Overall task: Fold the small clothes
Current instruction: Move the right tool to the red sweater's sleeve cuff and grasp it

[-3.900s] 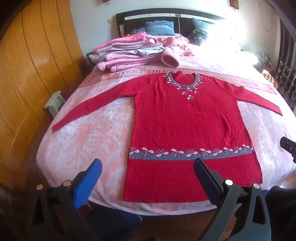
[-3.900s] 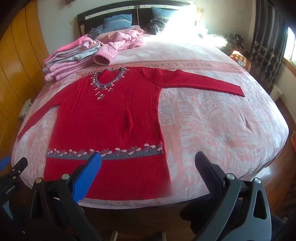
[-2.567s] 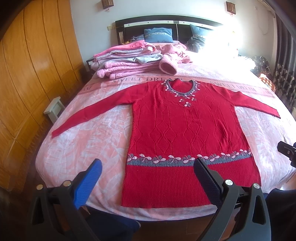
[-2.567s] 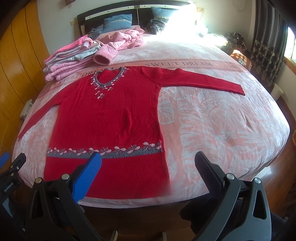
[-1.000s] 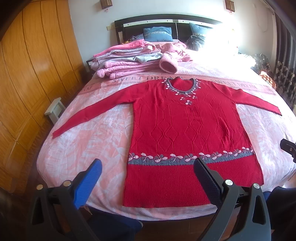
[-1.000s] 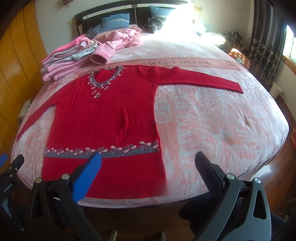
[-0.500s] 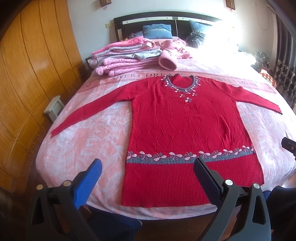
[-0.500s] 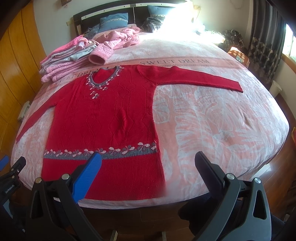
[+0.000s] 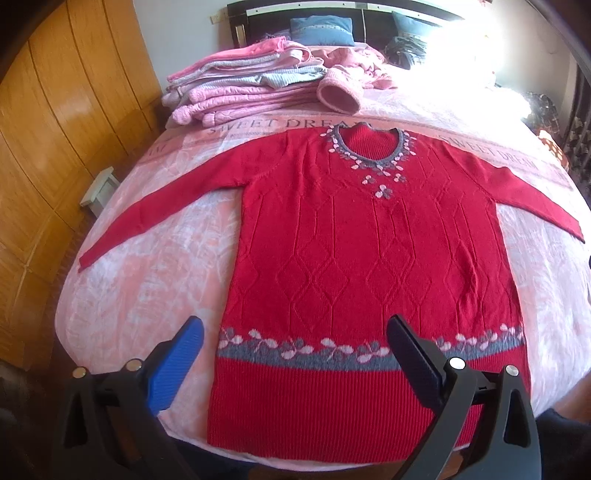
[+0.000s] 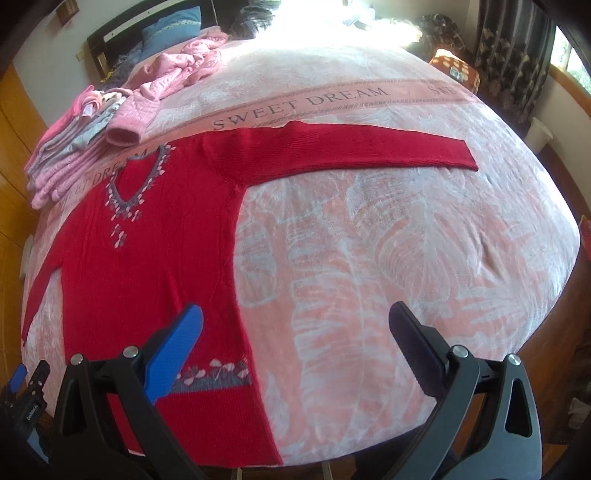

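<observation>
A red knitted sweater [image 9: 369,258] lies flat and face up on the pink bedspread [image 9: 140,295], sleeves spread to both sides, hem toward me. It has a grey flowered band near the hem and a grey beaded neckline. My left gripper [image 9: 295,343] hovers open above the hem, nothing between its fingers. In the right wrist view the sweater [image 10: 147,240] fills the left side and its long right sleeve [image 10: 351,149] stretches across the bed. My right gripper [image 10: 295,332] is open over bare bedspread just right of the sweater's side edge.
A stack of folded pink and grey clothes [image 9: 243,92] and a loose pink garment [image 9: 343,92] lie near the headboard [image 9: 295,7]. A wooden wardrobe [image 9: 55,129] stands on the left. Dark curtains [image 10: 513,55] and a white bin [image 10: 537,134] are at the right.
Both grippers have moved forward over the bed, closer to the sweater. The right one has also swung right, toward the spread sleeve. Both stay open; the sweater has not moved.
</observation>
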